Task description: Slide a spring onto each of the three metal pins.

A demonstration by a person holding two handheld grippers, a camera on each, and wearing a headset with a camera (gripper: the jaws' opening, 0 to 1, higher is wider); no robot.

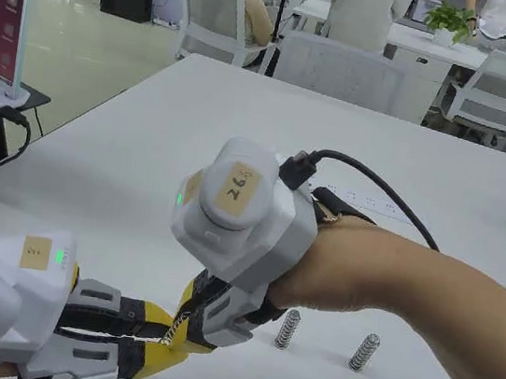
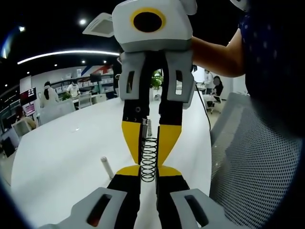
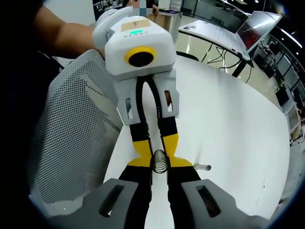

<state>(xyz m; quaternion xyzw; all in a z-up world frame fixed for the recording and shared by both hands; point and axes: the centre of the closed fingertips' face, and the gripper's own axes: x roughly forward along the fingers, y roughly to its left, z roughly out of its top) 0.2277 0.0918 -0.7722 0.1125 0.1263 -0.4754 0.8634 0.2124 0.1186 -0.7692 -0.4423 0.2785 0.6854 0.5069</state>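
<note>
near-left corner of table (image 1: 145, 155), by the person's edge: left gripper (image 1: 156, 344) and right gripper (image 1: 188, 317) met tip to tip, just above the top. one spring (image 1: 174, 329) ran between them.

left gripper view: spring's lower end sat between the left's fingers, which were drawn together on it. its upper coils lay between the right's yellow fingertips (image 2: 164, 143), also closed in on it. both looked clamped on the spring, though which one carried the load was hard to tell.

further along the same edge, clear of the grippers: two standing springs (image 1: 286, 329) (image 1: 364, 352), upright, a little apart. pins inside them too small to make out, but springs standing like that were probably already seated.

one bare pin (image 3: 202, 167) lay on the table just beside the gripper tips, no spring on it.

judged progress: two of three likely done. left to do: get the held spring onto the last pin.
</note>
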